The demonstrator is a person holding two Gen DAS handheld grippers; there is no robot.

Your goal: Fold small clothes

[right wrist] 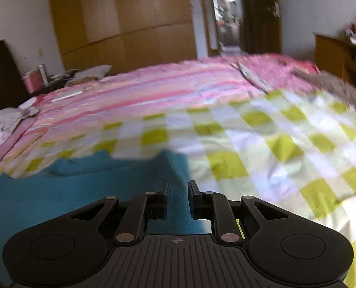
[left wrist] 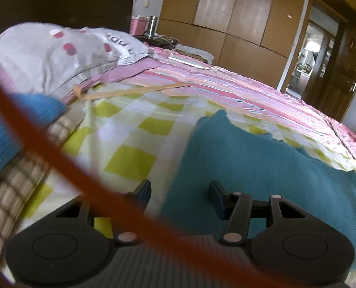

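A teal garment (left wrist: 262,165) lies flat on the green-and-white checked sheet (left wrist: 130,124) on the bed. My left gripper (left wrist: 180,195) is open and empty, over the garment's left edge. In the right wrist view the same teal garment (right wrist: 82,192) fills the lower left. My right gripper (right wrist: 179,198) hovers over its right edge with its jaws a narrow gap apart and nothing between them.
A stack of folded clothes, blue (left wrist: 14,124) over brown plaid (left wrist: 17,187), lies at the left. A grey pillow (left wrist: 48,55) and pink striped bedding (left wrist: 238,84) lie beyond. An orange cord (left wrist: 58,148) crosses the left view. A wardrobe (right wrist: 130,19) and an open door (right wrist: 226,14) stand behind.
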